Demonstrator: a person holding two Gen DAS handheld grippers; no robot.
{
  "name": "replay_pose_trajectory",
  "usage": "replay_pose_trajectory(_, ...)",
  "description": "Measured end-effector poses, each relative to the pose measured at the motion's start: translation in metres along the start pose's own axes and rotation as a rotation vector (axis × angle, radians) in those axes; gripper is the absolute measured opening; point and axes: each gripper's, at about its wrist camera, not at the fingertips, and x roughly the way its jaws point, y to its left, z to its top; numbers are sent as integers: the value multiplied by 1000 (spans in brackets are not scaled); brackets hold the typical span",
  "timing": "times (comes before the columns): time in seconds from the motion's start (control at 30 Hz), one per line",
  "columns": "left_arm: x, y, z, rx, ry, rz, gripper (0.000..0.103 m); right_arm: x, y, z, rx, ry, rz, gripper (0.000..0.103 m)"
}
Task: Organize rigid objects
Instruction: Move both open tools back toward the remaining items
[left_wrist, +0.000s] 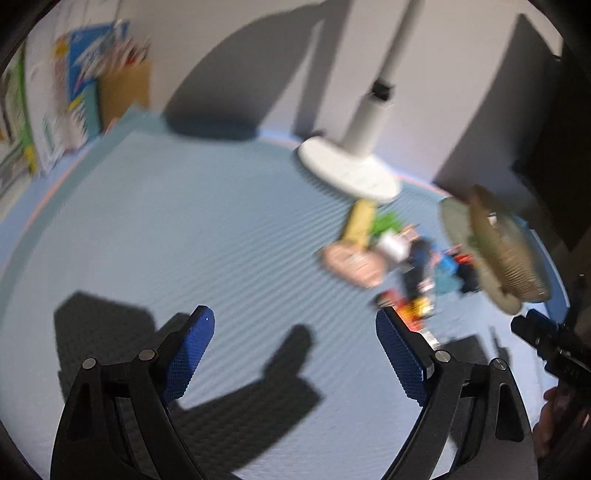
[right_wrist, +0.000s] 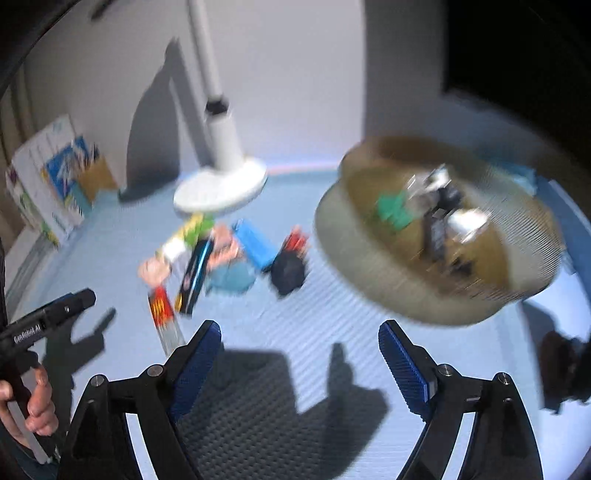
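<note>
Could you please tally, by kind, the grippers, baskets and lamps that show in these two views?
Grippers: 2, the left gripper and the right gripper, both open.
Round woven baskets: 1.
White lamps: 1.
Total: 4.

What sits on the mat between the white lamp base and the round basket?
In the right wrist view, a blue block and a black-and-red object lie between the lamp base and basket.

Ahead of the gripper, a pale blue ribbed mat (left_wrist: 166, 240) covers the surface up to a plain white wall (right_wrist: 303, 74). A white round-based lamp stand (right_wrist: 221, 184) casts hard shadows. Colourful printed cartons (left_wrist: 85, 92) lean far left.
</note>
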Motion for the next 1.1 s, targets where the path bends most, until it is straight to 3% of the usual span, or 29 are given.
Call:
replay_pose_trajectory(0.1, 8, 8, -10, 15, -6, 49, 88, 18, 1, -13, -1, 11, -1, 86)
replay_pose_trajectory(0.17, 6, 4, -11, 25, -19, 5, 89, 28, 1, -20, -7, 12, -20, 86)
replay_pose_trajectory(0.5, 8, 5, -13, 38, 7, -17, 89, 39, 14, -23, -77, 71, -34, 94)
replay_pose_trajectory(1.1, 11, -12, -18, 111, 21, 22, 89, 43, 7, -21, -39, 93, -27, 103)
